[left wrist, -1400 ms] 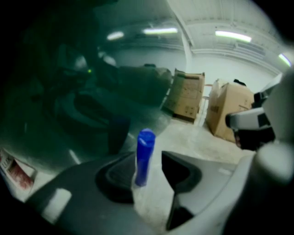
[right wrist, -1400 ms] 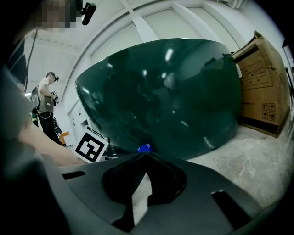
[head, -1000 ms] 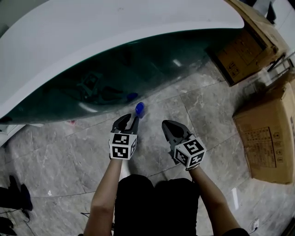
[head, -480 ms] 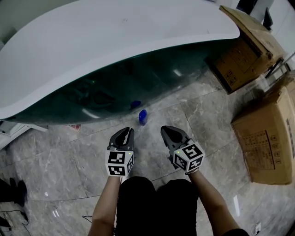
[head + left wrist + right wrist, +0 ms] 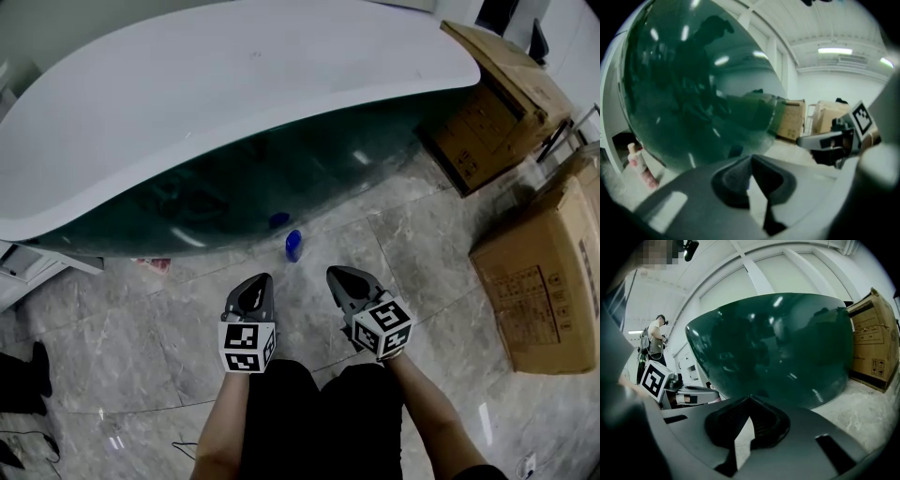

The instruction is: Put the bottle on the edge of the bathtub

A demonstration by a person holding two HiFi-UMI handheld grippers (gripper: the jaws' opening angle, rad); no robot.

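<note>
Blue bottle [image 5: 293,245] noted on floor [image 5: 422,234] just beside bathtub [image 5: 234,103]; left gripper [image 5: 258,281] jaws just closed on nothing, right gripper [image 5: 337,275] shut, also empty.

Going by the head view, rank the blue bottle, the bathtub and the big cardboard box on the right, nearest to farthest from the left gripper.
From the left gripper:
1. Blue bottle, on the floor just ahead, slightly to the right.
2. Bathtub, beyond the bottle, spanning the top of the view.
3. Big cardboard box, far off at the right edge.
</note>
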